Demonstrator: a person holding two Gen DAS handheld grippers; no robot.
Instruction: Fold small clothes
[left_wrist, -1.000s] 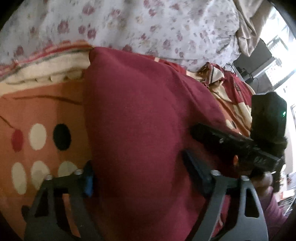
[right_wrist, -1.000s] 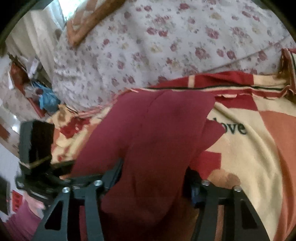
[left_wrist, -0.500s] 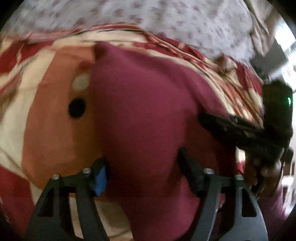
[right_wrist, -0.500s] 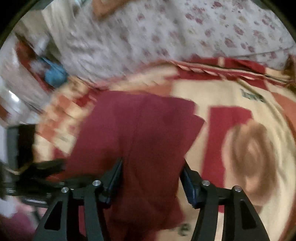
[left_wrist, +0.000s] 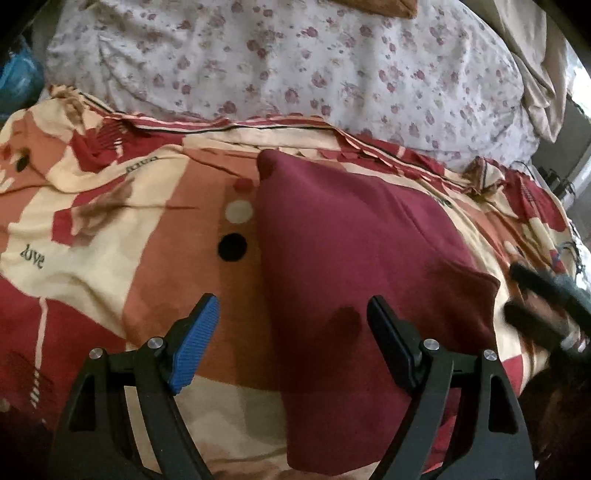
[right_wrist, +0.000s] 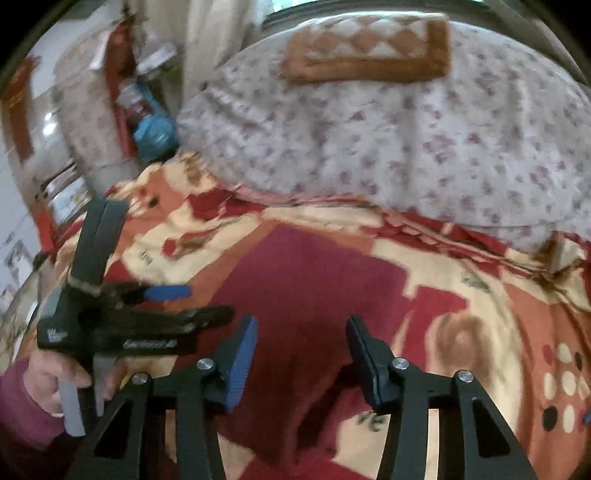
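A folded maroon garment (left_wrist: 351, 251) lies flat on the patterned bedspread (left_wrist: 110, 236); it also shows in the right wrist view (right_wrist: 310, 280). My left gripper (left_wrist: 291, 325) is open and empty, raised just above the garment's near left edge. My right gripper (right_wrist: 301, 343) is open and empty above the garment's near edge. The left gripper also shows in the right wrist view (right_wrist: 192, 306), and the right gripper shows blurred in the left wrist view (left_wrist: 532, 295) at the garment's right side.
A white floral quilt (left_wrist: 295, 62) is bunched along the far side of the bed, with a brown patterned pillow (right_wrist: 369, 48) on it. A blue bag (right_wrist: 153, 134) and room clutter stand off the bed's left end.
Both grippers have let go of the maroon garment and drawn back and up. The garment now lies flat, folded, on the bedspread.
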